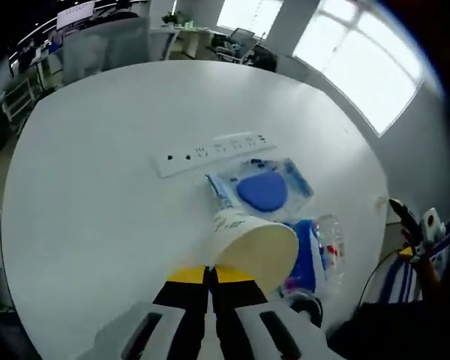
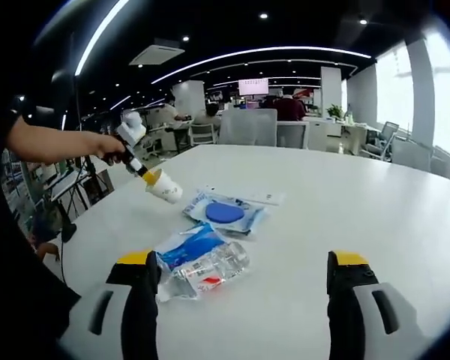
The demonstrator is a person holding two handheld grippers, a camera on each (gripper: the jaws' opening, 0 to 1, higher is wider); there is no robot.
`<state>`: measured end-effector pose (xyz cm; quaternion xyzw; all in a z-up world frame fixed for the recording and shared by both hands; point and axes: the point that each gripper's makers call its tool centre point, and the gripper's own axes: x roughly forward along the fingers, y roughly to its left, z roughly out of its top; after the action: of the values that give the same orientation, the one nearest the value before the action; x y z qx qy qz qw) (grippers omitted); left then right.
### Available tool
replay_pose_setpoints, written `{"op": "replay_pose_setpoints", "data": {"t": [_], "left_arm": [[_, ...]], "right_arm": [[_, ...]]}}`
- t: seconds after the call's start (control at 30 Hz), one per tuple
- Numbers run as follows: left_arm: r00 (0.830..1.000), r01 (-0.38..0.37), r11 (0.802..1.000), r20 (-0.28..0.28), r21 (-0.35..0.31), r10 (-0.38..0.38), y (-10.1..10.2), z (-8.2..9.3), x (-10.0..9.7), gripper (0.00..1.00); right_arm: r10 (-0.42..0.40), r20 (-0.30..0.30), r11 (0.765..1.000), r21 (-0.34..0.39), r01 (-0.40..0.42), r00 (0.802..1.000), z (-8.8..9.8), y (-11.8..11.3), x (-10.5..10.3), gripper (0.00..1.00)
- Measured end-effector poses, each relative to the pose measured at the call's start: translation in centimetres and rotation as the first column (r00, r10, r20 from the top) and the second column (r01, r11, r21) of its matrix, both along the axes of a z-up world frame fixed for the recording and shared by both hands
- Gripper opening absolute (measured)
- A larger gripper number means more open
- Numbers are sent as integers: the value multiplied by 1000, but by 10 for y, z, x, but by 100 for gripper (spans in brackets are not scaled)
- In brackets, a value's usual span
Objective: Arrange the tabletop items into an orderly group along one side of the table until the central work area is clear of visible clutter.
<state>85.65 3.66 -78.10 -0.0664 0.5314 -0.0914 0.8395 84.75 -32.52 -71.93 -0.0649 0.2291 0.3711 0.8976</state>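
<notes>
Table (image 2: pixel 345 202): a big white round top; the items lie together on one part of it, and bare surface stretches away on the far side in both views.
Office behind: desks, chairs (image 2: pixel 247 126), a lit screen and bright windows (image 1: pixel 360 60) stand past the table edge, well apart from the items.
Power strip (image 1: pixel 214 152): a long white bar lying flat, just beyond the blue packet and nearly touching its far edge.
Blue packet (image 1: pixel 264 189): a clear wrapper with a round blue disc inside, flat on the table between the strip and the cup.
Bottle bag (image 2: pixel 202 266): a crinkled clear pouch with a blue part and a red label, lying just ahead of the right gripper's left jaw and nearest to it.
Paper cup (image 1: pixel 253 244): white, tipped on its side and lifted above the table, hiding part of the bottle bag in the left gripper view.
Left gripper (image 1: pixel 210 276): jaws pressed close together on the cup's rim, a hand on its handle in the right gripper view.
Right gripper (image 2: pixel 240 281): jaws spread wide, holding nothing, low over the table with the bottle bag partly between them.
</notes>
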Motion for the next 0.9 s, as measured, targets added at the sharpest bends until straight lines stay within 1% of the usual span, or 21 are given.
{"op": "replay_pose_setpoints", "data": {"t": [0.07, 0.1, 0.13, 0.2, 0.27, 0.3, 0.4, 0.47, 0.57, 0.67, 0.7, 0.8, 0.87, 0.9], "left_arm": [[999, -27, 1000, -27, -16, 27, 0, -3, -1, 0], [998, -44, 998, -35, -41, 43, -2, -3, 0, 0], [997, -64, 997, -50, -53, 61, -2, -4, -1, 0], [996, -77, 996, -53, -49, 74, 3, -6, 3, 0], [990, -120, 990, -83, -67, 115, 6, -7, 3, 0], [988, -129, 989, -91, -70, 123, 8, -8, 5, 0], [986, -133, 989, -108, -60, 126, 11, -9, 7, 0], [983, -133, 990, -130, -49, 126, 16, -12, 10, 0], [981, -126, 991, -156, -38, 118, 18, -15, 12, 0], [973, -120, 992, -203, -33, 111, 17, -19, 10, 0], [968, -122, 992, -225, -26, 114, 18, -22, 11, 0], [961, -106, 994, -259, -9, 100, 16, -24, 10, 0], [956, -92, 996, -280, -4, 87, 15, -26, 12, 0], [953, -92, 996, -288, 9, 91, 18, -27, 15, 0]], "right_arm": [[-2, -2, 1000, -3, 2, 1000, -2, 0, 0, 90], [-4, -8, 1000, -1, 4, 1000, -3, 0, 0, 89], [-6, -9, 1000, 1, 6, 1000, -3, 0, 0, 89], [-10, -8, 1000, 2, 10, 1000, -3, 0, 0, 89], [-8, -13, 1000, 1, 8, 1000, -5, 0, -1, 89], [-8, -15, 1000, -2, 8, 1000, -6, 1, -2, 89], [-6, -19, 1000, -8, 5, 1000, -8, 1, -3, 89], [-5, -23, 1000, -12, 5, 1000, -10, 1, -3, 88], [-5, -27, 1000, -13, 5, 1000, -12, 2, -2, 88], [-7, -30, 1000, -17, 6, 1000, -13, 2, -1, 88], [-8, -27, 1000, -15, 8, 1000, -13, 2, 0, 88], [-10, -29, 1000, -12, 10, 1000, -13, 4, 0, 88], [-10, -30, 1000, -13, 10, 999, -13, 4, 0, 87], [-10, -33, 1000, -15, 9, 999, -14, 4, 0, 87]]}}
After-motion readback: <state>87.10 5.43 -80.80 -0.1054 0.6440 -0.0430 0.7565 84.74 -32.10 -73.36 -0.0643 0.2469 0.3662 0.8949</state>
